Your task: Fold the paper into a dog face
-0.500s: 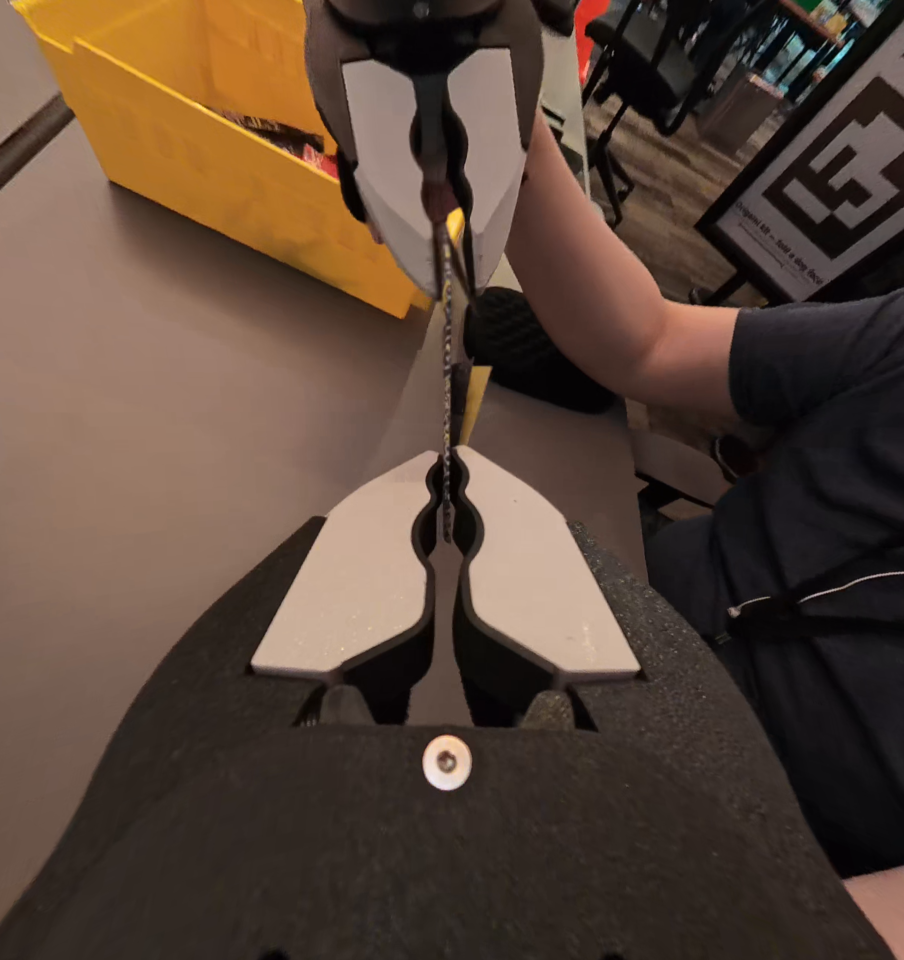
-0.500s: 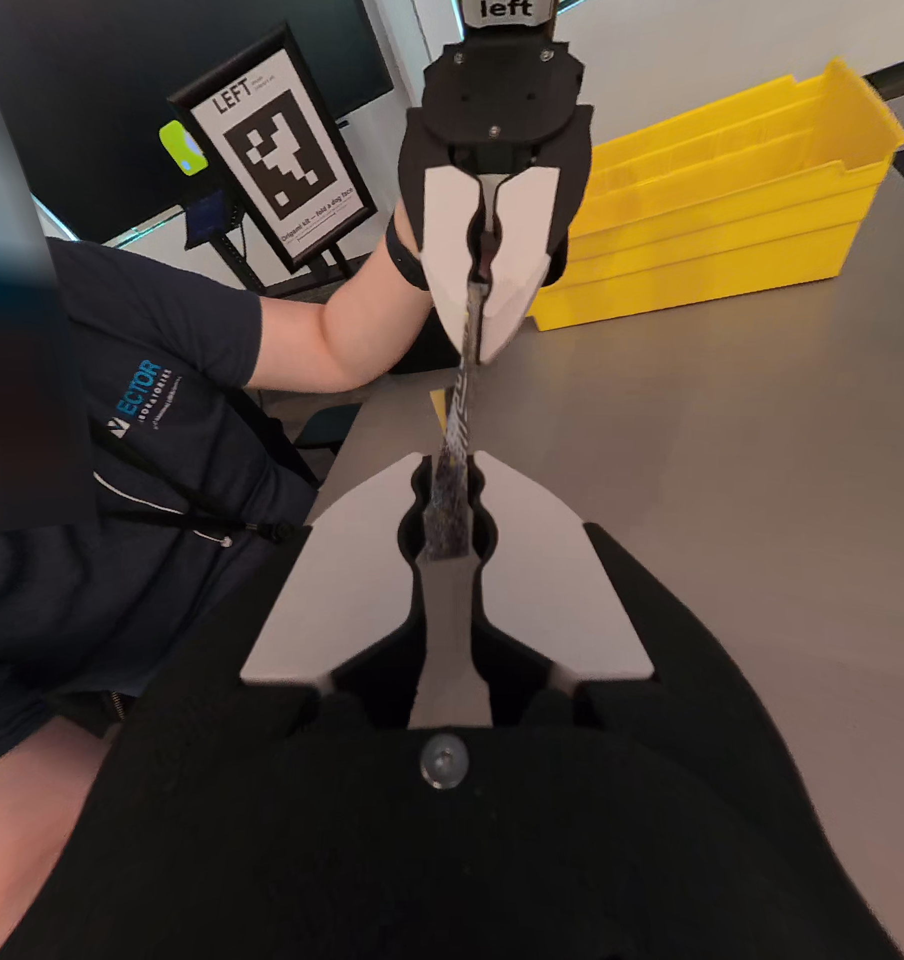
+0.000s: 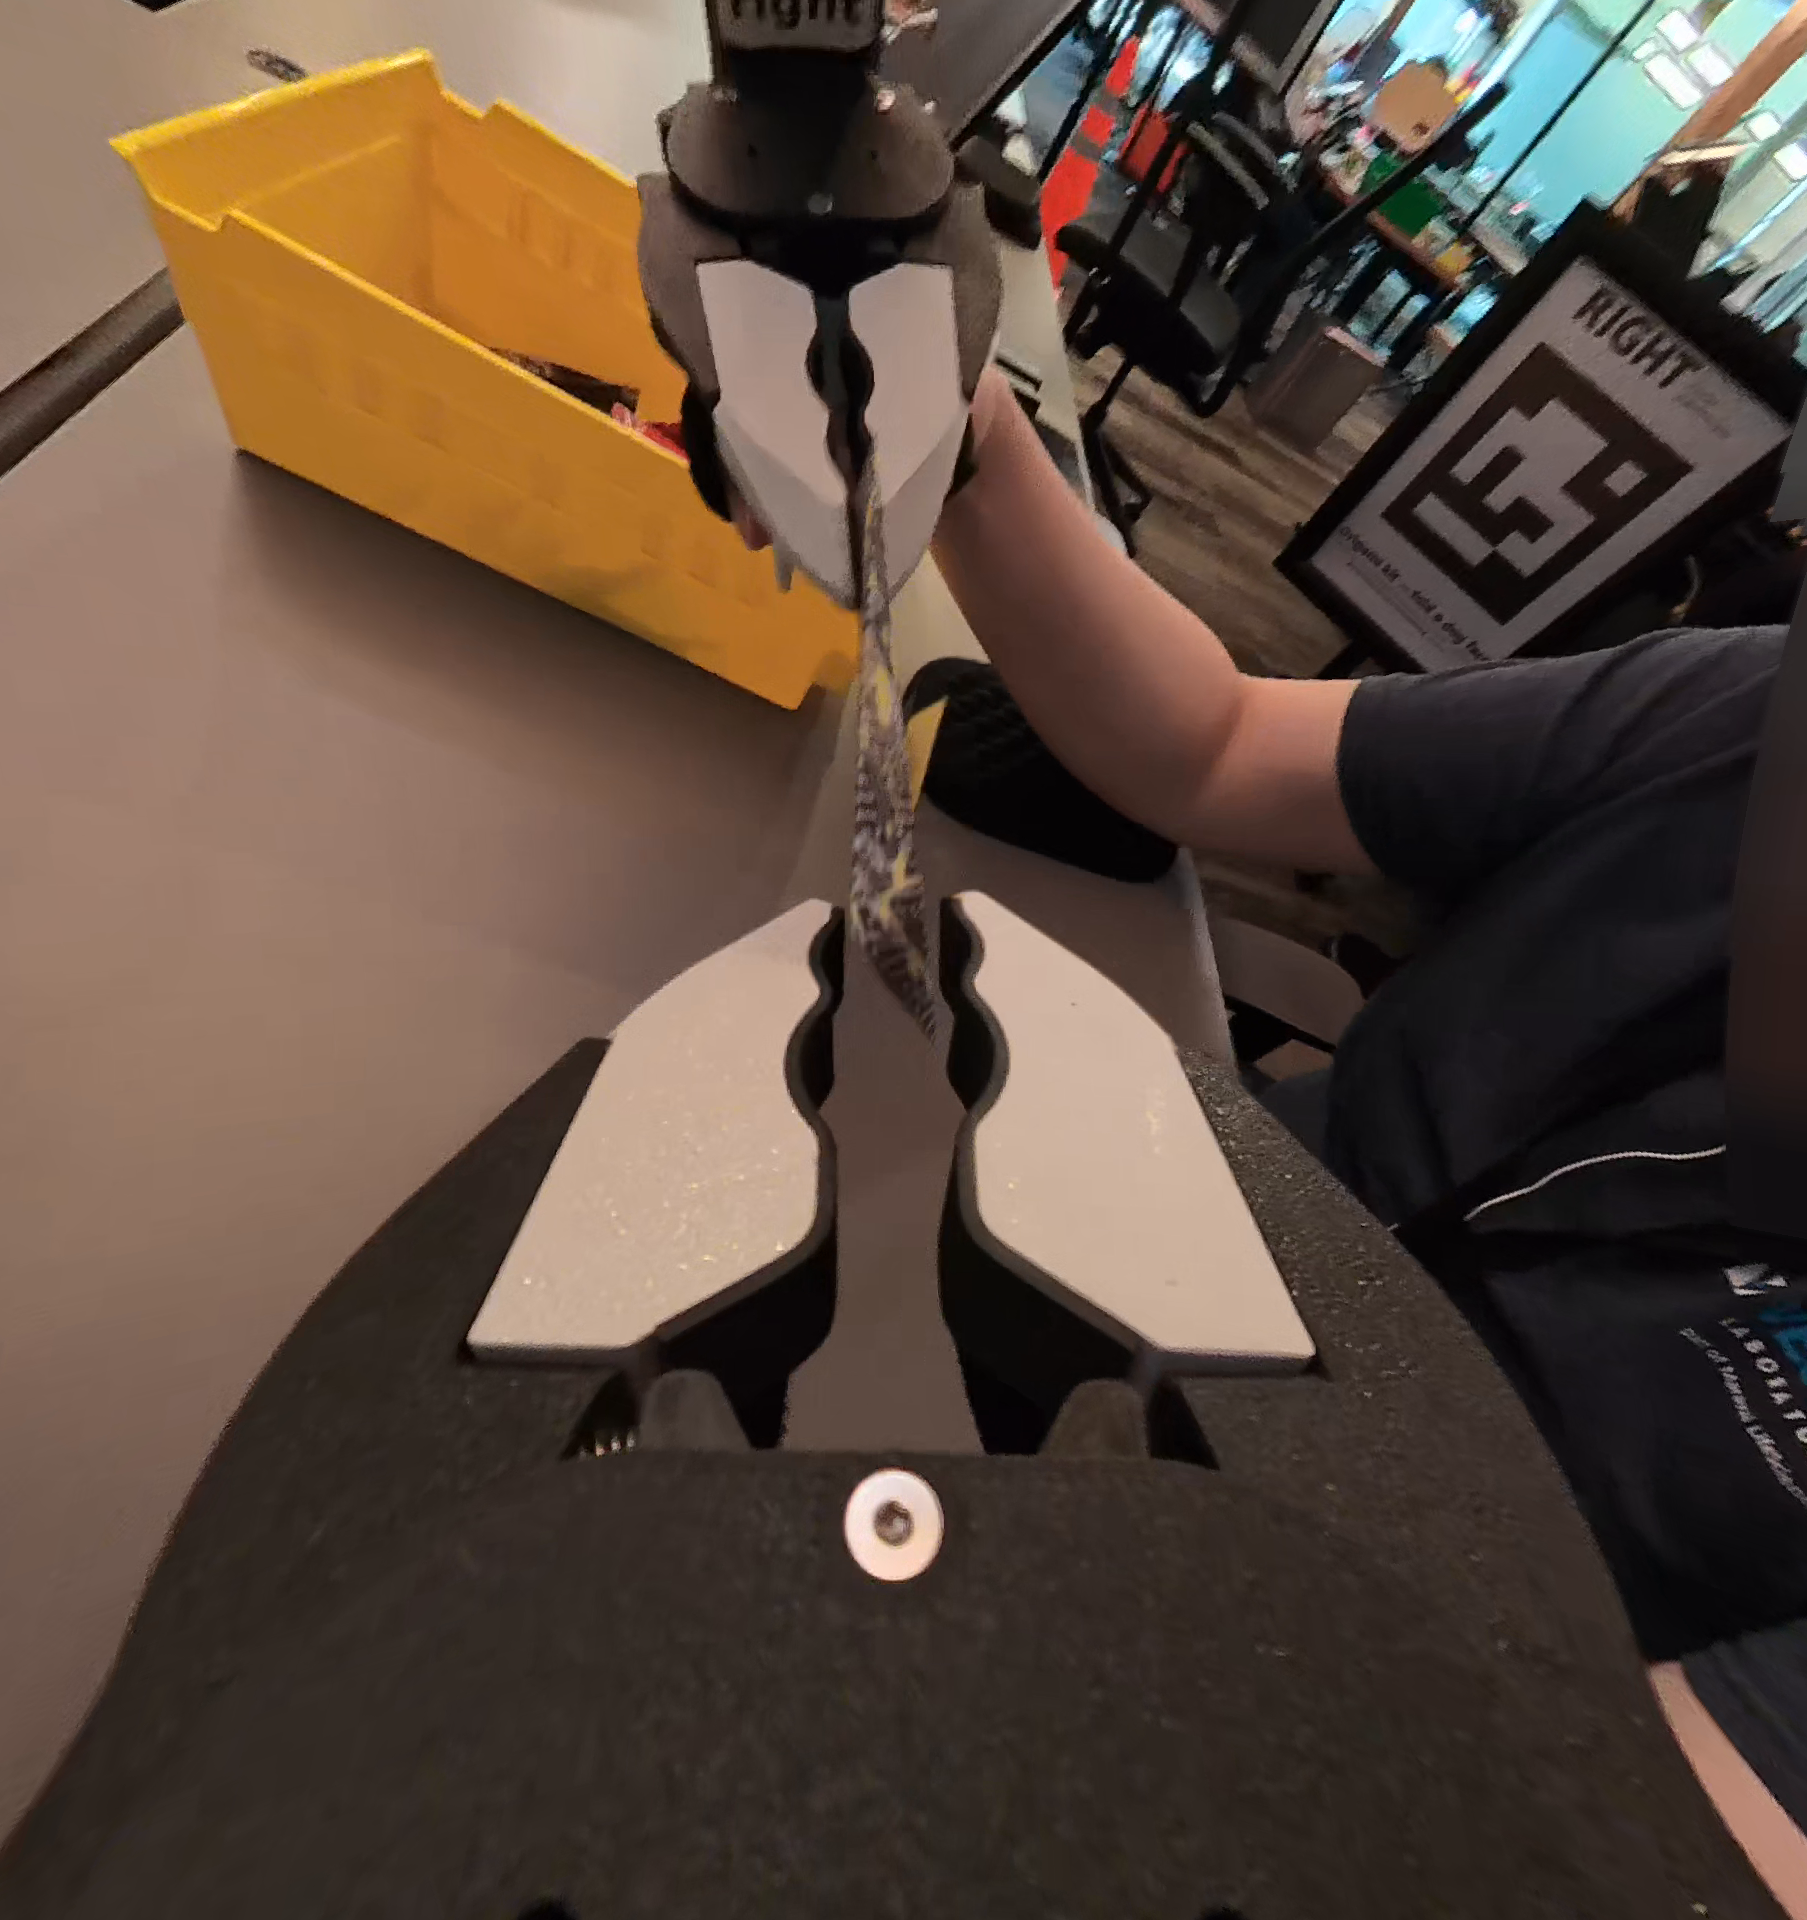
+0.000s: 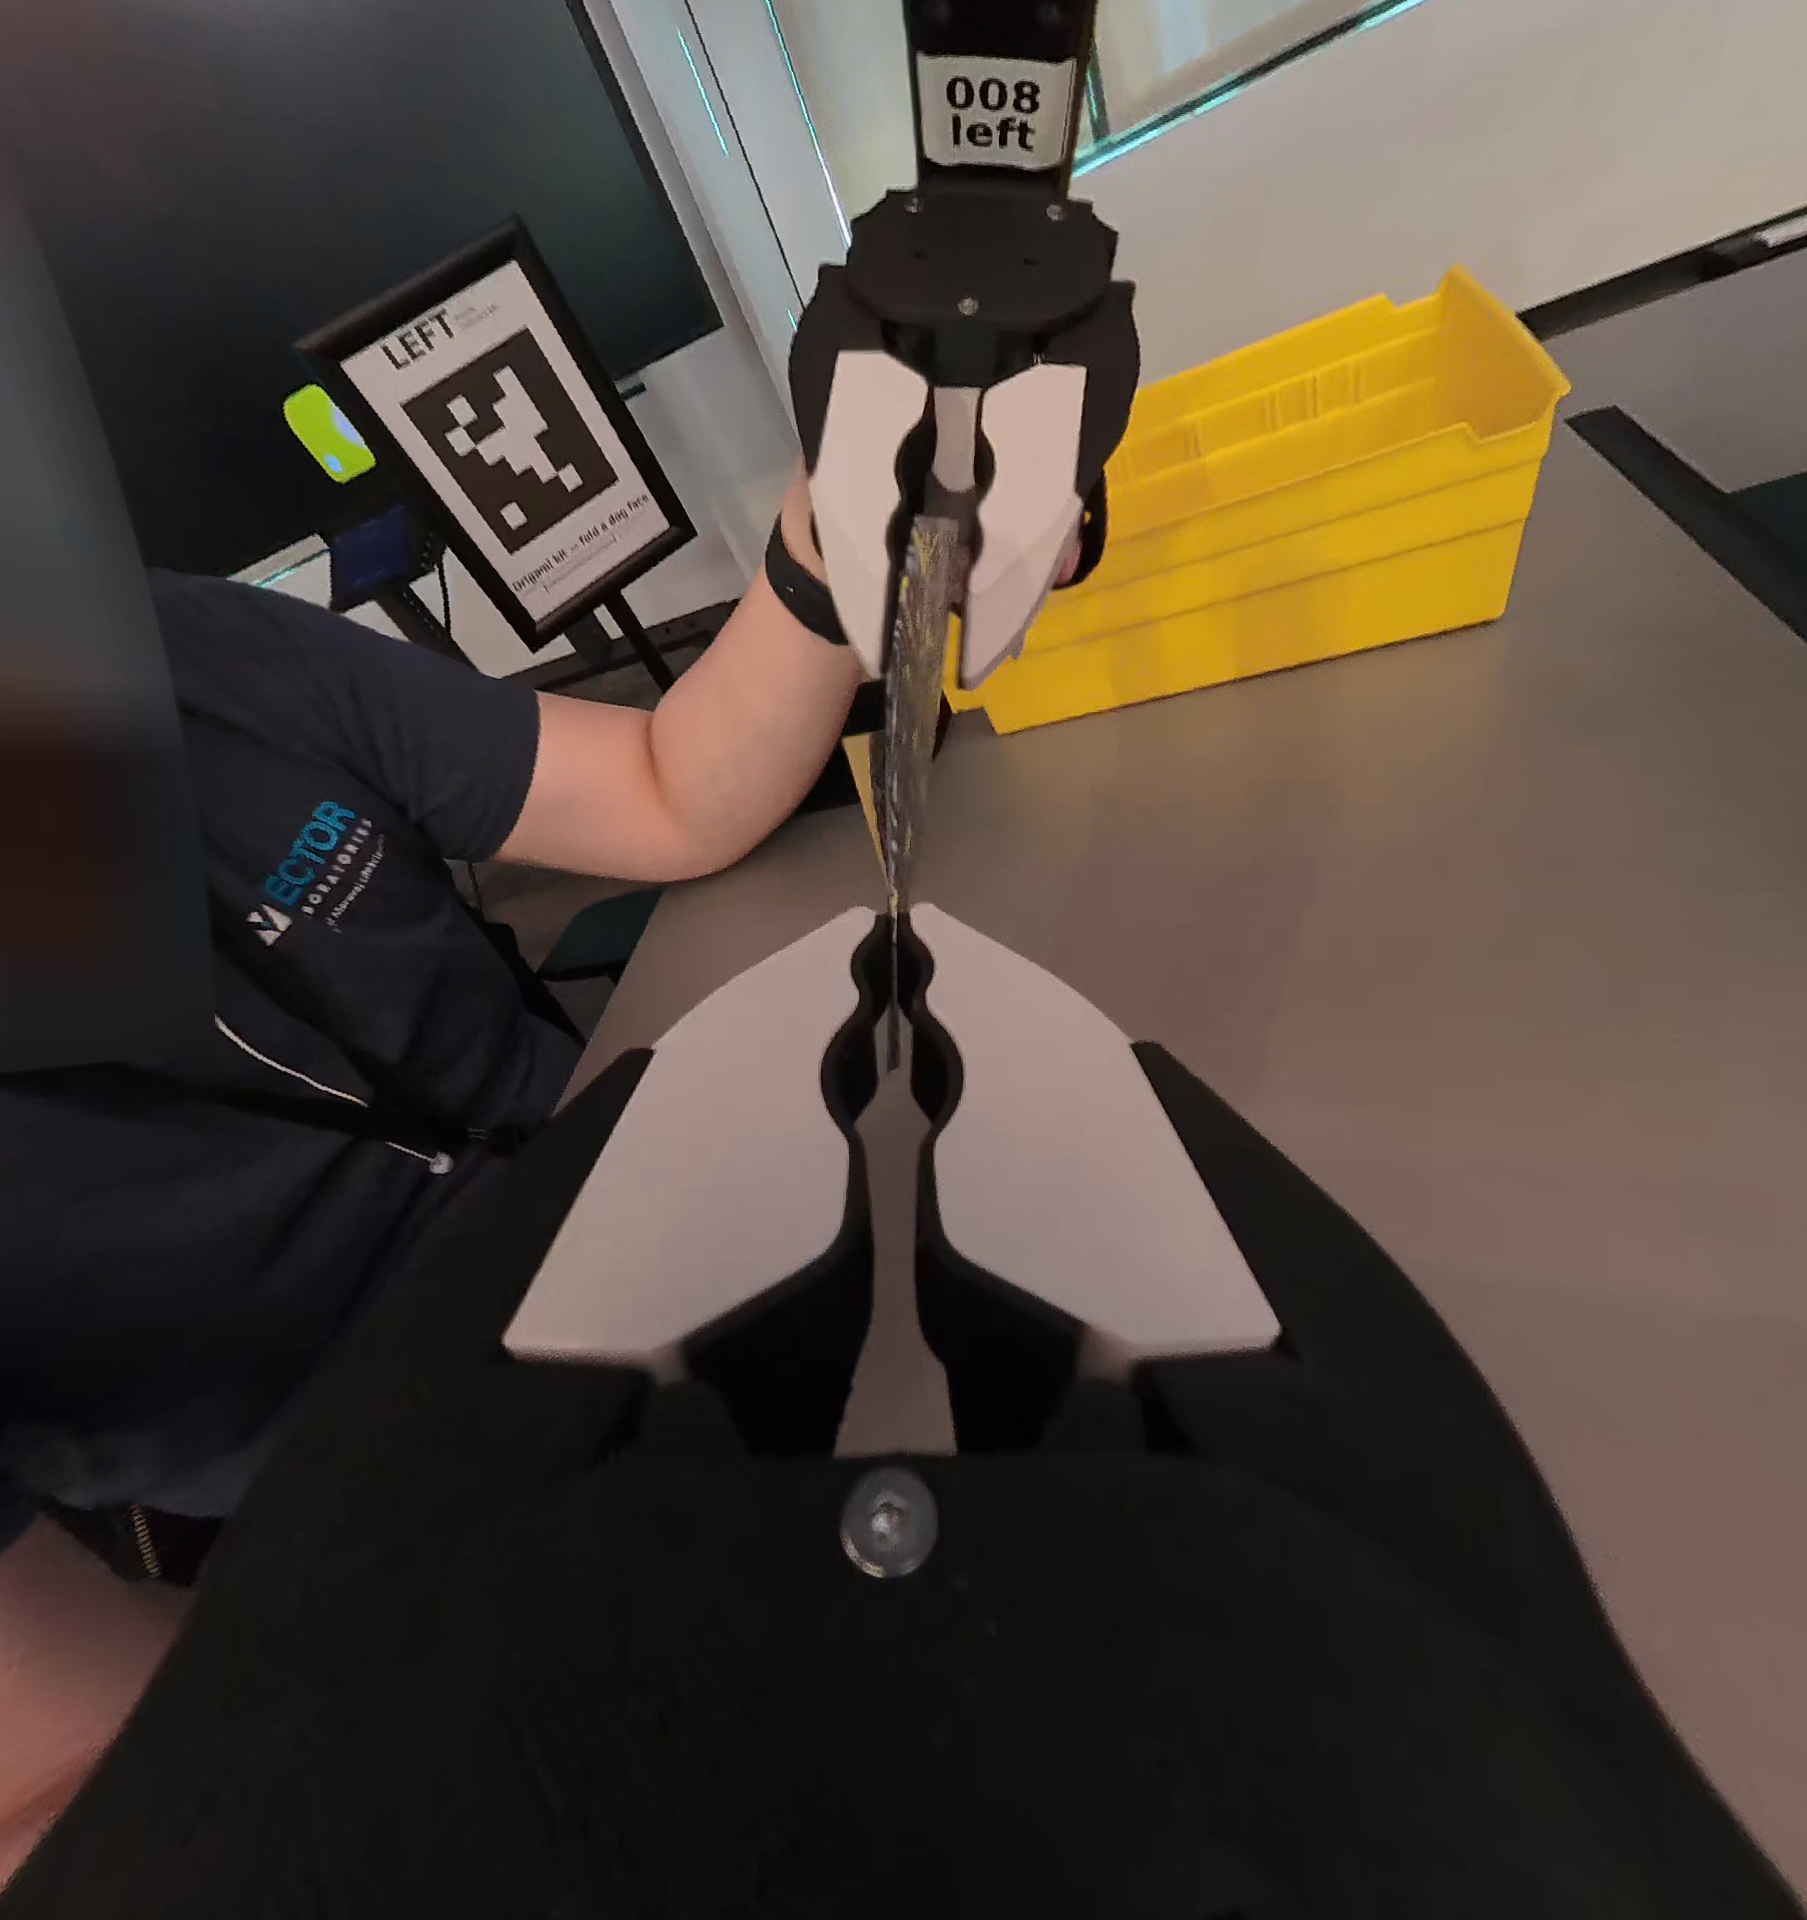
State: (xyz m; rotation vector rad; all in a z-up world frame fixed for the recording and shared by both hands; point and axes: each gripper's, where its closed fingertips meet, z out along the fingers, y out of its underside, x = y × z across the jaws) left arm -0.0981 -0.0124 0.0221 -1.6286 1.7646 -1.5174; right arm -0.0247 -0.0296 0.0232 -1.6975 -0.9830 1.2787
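Right wrist view: thin dark patterned paper [image 4: 904, 748] held edge-on above grey surface [image 4: 1398, 935].
Right claw [image 4: 894, 925] pinches it; left claw [image 4: 909, 665] gapes slightly. Judgement: re-close left, keep paper taut.

Black-and-white patterned paper [image 3: 883, 831] with yellow flecks; yellow bin [image 3: 442, 343]; grey table [image 3: 255, 831].

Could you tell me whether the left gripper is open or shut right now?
Open: the left gripper shows a clear gap between its fingers, and the paper hangs loosely in it.
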